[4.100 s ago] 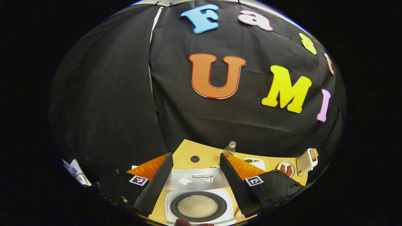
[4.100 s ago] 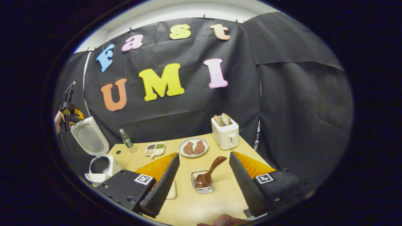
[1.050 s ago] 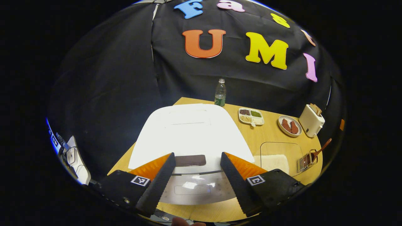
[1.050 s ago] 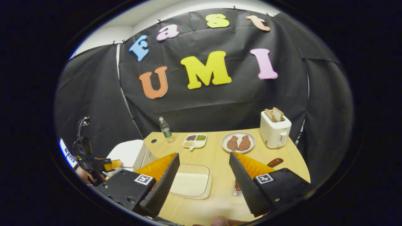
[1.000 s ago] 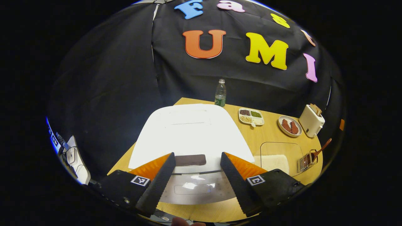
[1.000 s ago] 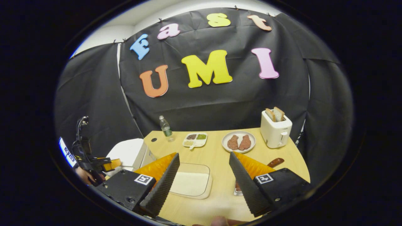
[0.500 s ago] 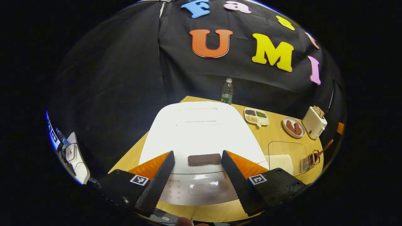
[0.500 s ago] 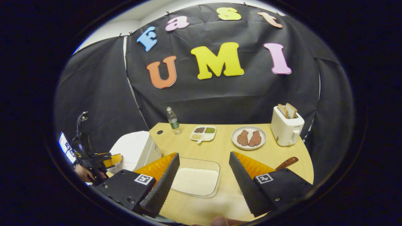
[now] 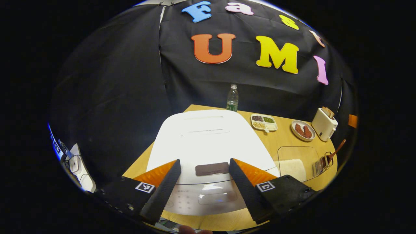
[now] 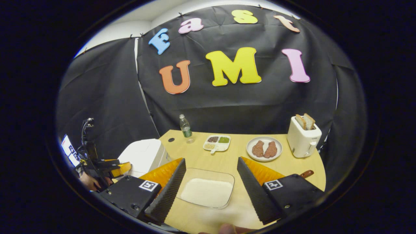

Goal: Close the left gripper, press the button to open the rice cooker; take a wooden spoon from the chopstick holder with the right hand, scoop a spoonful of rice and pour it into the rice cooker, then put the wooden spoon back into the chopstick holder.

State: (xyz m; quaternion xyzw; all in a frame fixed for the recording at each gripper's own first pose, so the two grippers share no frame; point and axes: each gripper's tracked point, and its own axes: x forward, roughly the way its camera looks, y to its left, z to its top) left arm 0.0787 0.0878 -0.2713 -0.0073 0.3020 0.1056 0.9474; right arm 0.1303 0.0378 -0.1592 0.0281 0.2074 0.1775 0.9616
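A: Nearest first: the left gripper [image 9: 203,188] hangs over the front of the rice cooker [image 9: 208,139], jaws spread wide, nothing between them. The lid is down.

B: And the dark button [image 9: 212,169] sits just past the fingertips, between them. Spread like that, I'd judge the fingers could straddle it and press only the lid.

A: Right gripper [image 10: 210,190]?

B: Also wide open and empty, above the clear rice tray [image 10: 208,191] on the counter [image 10: 234,148].

A: The wooden spoon [image 9: 334,152] leans in the chopstick holder [image 9: 320,163] at the counter's right edge, beyond the tray.

B: A slanted handle in a light wire holder. My guess: a skewed pinch tips the holder or spills rice crossing over.

A: Farther back, the toaster [image 10: 304,136] stands well apart.
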